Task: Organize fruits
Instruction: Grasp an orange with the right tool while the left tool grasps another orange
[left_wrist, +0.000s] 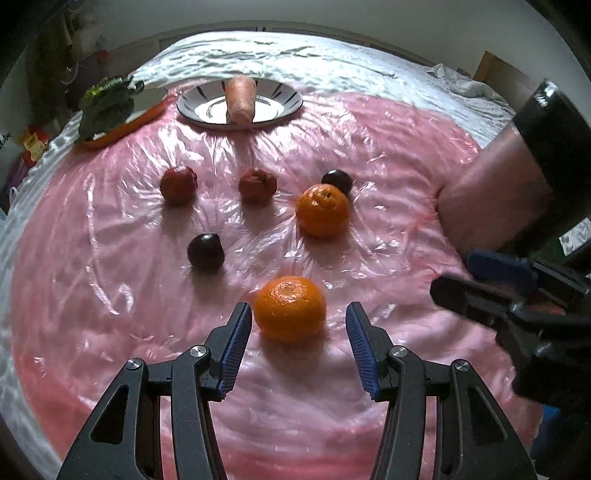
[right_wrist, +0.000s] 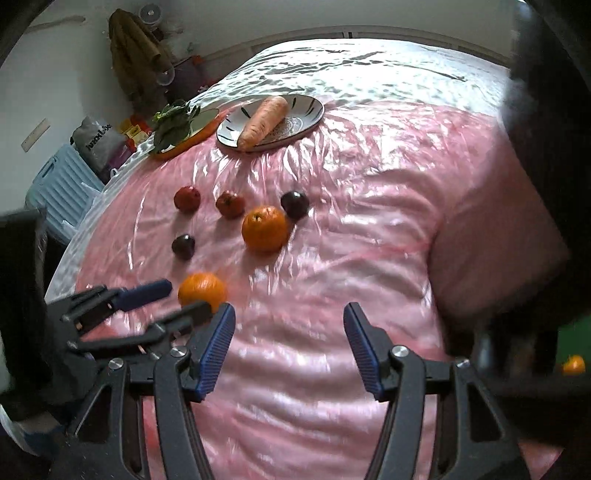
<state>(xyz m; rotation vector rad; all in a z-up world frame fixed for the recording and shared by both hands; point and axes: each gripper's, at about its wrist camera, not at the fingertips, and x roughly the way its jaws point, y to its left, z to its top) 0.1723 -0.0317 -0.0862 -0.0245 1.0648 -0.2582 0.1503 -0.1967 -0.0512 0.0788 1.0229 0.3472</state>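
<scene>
Left wrist view: left tongs (left_wrist: 299, 326) spread wide, empty, flanking the near orange (left_wrist: 290, 308) for a pickup. Right tongs (right_wrist: 290, 325) also wide, holding nothing, over bare pink plastic sheet (right_wrist: 369, 221).

A: That pink cover (left_wrist: 155, 258) is thin plastic film, glossy and crinkled?

B: Yes. The near orange (left_wrist: 290, 308) has dimpled, matt peel; the dark plum (left_wrist: 205, 250) is smooth with a dull sheen.

A: And the plate (right_wrist: 310, 107)?

B: Glazed ceramic, shiny. The carrot (right_wrist: 264, 120) looks rough and matt. The left gripper (left_wrist: 297, 352) has ribbed blue pads (left_wrist: 236, 347) on matt black plastic.
</scene>
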